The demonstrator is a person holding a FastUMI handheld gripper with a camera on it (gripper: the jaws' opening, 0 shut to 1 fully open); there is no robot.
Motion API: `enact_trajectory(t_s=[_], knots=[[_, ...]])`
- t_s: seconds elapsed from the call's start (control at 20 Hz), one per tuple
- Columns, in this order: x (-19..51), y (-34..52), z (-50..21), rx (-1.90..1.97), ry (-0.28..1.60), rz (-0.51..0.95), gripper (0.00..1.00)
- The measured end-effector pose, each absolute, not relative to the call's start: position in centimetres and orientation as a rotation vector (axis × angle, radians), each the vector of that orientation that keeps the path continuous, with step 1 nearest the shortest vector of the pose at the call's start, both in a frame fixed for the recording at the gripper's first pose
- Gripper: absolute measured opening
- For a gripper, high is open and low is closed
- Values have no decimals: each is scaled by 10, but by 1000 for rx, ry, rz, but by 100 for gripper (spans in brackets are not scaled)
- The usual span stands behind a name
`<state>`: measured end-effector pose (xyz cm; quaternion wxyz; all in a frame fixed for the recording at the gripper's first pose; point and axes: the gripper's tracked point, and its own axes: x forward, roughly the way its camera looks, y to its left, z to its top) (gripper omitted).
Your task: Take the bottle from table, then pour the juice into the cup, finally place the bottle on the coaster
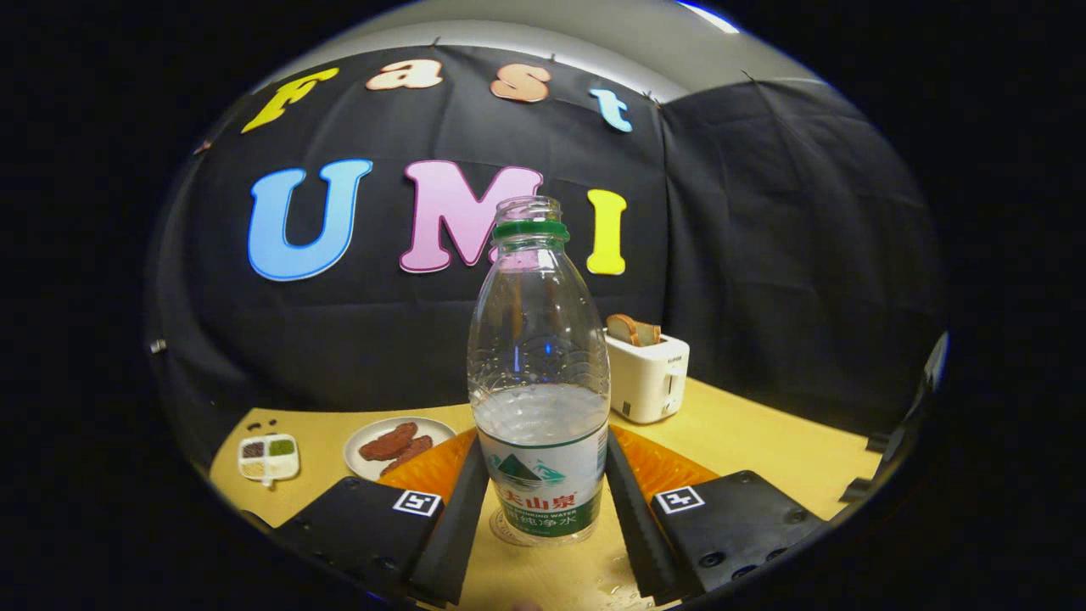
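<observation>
Between the fingers of the gripper [543, 509] stands the bottle [540, 382], upright on the worktop [764, 450]. The fingers flank its labelled lower part, one on each side, and lie close against it; whether both actually press on the plastic or merely sit beside it cannot be told. The bottle's base rests on the wood, so it is not lifted.

The bottle is clear plastic, uncapped, with a green ring below its open neck. Liquid fills roughly its lower half, and a white and green label wraps the part between the fingers. A few wet drops lie on the worktop near the right finger.

Just behind the bottle, showing on both sides past the fingers, is an orange ribbed coaster [670, 465] lying flat.

Further off to the left sits a white plate [361, 441] with brown pieces of food on it, and beyond that, nearer the worktop's left edge, a small white divided dish [268, 457] holding differently coloured contents in its compartments.

To the right behind the bottle stands a white toaster [649, 378] with slices of bread [632, 329] sticking up from its slots. Black cloth forms the wall behind.
</observation>
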<state>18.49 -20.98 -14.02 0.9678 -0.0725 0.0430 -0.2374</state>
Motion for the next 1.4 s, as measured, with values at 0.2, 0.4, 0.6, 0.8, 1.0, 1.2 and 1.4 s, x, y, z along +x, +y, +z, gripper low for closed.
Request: enact_trajectory(t_s=[0.2,0.4,0.6,0.8,1.0,1.2,1.4], knots=[[216,-200,-163,-192,91,-477,76],[232,-204,-192,-166,99,-513,76],[239,-214,-219,-142,119,-546,77],[240,-218,-233,-99,116,-566,77],[244,-218,-241,-78,122,-573,76],[242,-215,-247,-77,131,-581,76],[240,-213,-251,-68,131,-579,77]])
